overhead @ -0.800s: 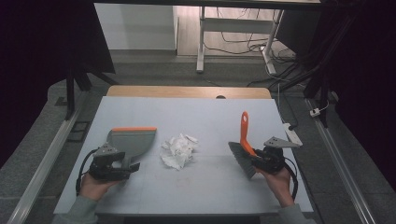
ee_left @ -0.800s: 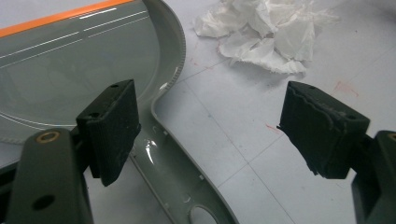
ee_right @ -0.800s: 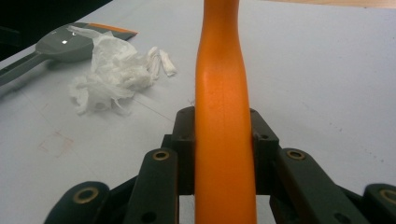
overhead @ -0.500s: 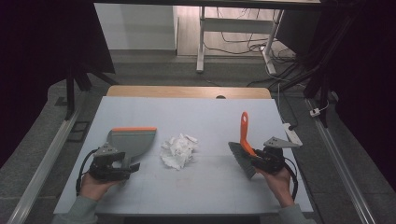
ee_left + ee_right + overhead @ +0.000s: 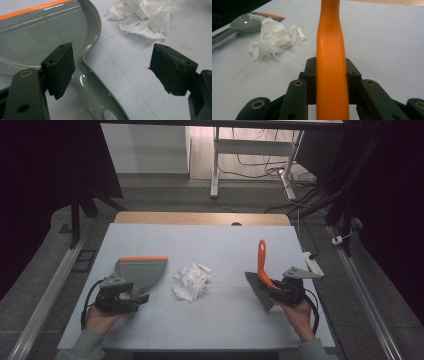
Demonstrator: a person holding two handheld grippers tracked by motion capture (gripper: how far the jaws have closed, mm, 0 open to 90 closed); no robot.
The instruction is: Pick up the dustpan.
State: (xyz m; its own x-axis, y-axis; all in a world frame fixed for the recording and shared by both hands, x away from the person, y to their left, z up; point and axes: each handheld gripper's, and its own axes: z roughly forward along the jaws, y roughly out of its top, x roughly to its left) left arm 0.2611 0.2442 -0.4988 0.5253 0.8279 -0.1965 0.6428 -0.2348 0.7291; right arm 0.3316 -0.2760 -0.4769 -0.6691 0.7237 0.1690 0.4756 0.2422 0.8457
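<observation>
A grey dustpan [image 5: 142,270] with an orange front lip lies flat on the table's left side. Its handle [image 5: 100,97] runs toward me between the jaws of my left gripper [image 5: 137,298], which stands open; the pads [image 5: 60,68] leave a wide gap on the right side. A crumpled white tissue [image 5: 191,281] lies mid-table, just right of the dustpan. My right gripper [image 5: 274,290] is shut on the orange handle [image 5: 332,62] of a hand brush, whose grey bristles [image 5: 259,291] point down-left to the table. In the right gripper view the tissue [image 5: 273,35] and the dustpan [image 5: 249,23] lie off to the left.
The pale grey table [image 5: 225,240] ends in a wooden strip [image 5: 200,218] at its far edge. A white power strip [image 5: 312,262] lies at the right edge. Beyond the table stand a white desk frame [image 5: 215,165] and floor cables.
</observation>
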